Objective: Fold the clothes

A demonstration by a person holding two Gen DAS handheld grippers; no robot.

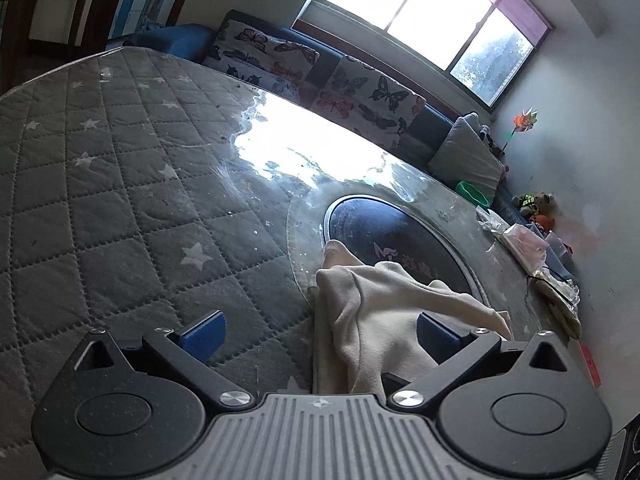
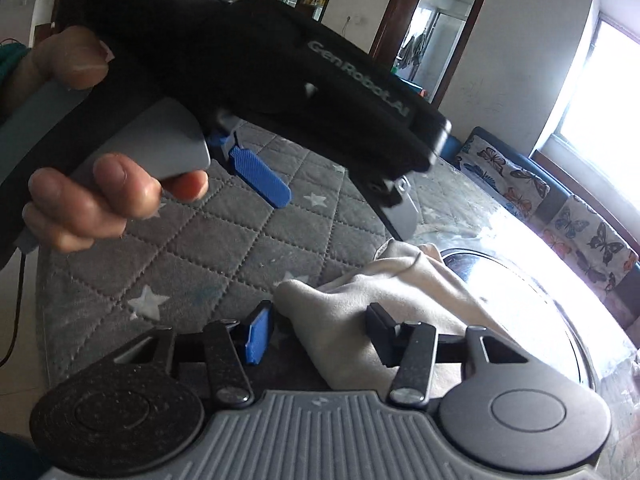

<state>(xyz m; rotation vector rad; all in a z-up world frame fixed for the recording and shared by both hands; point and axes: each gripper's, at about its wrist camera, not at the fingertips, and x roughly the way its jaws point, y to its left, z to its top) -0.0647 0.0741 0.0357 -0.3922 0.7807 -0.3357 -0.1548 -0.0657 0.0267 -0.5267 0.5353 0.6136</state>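
The right gripper [image 2: 316, 334], black-armed with blue ribbed pads, stands with its jaws spread wide on either side of a crumpled cream cloth garment [image 2: 360, 292]; neither pad presses it. The garment lies partly on a grey quilted cover with white stars [image 2: 208, 248] and partly over a glossy round dark disc [image 2: 532, 304]. Above, a person's hand [image 2: 96, 200] grips the grey handle of the other black gripper [image 2: 332, 176], its fingers apart. A butterfly-print cushion [image 2: 504, 176] sits behind.
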